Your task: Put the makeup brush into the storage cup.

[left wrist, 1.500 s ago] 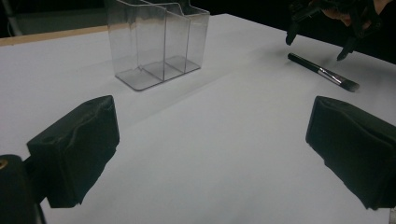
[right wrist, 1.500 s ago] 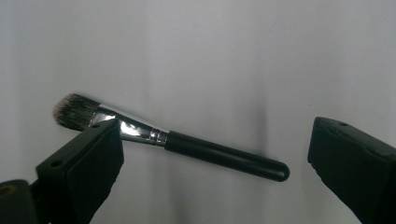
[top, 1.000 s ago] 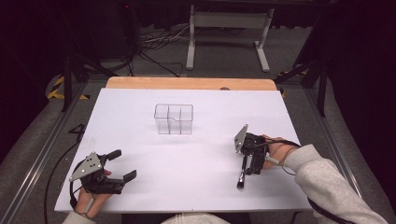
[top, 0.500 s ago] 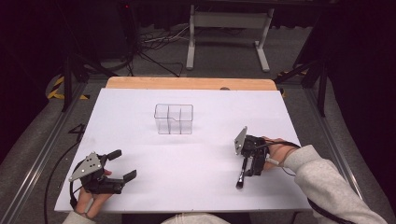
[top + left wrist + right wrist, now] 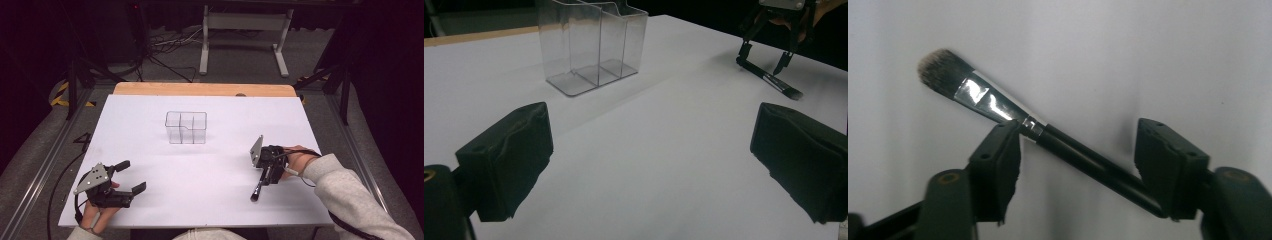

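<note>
High view showed one white rectangular table point(image 5: 210, 200), one clear plastic three-compartment organiser point(image 5: 186, 127) at centre, two grippers. Left gripper point(image 5: 131, 176), lower left, gaped wide, empty. Right gripper point(image 5: 1078, 160), lower right, had just been closing around one black-handled makeup brush point(image 5: 998, 107) lying between its jaws.

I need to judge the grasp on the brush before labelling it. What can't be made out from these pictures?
- Right gripper view: whether the pads press the brush; its handle end is hidden behind a jaw.
- High view: the brush is too small and lies under the right gripper.
- Left gripper view: the right gripper's body is cut off by the top edge.
</note>
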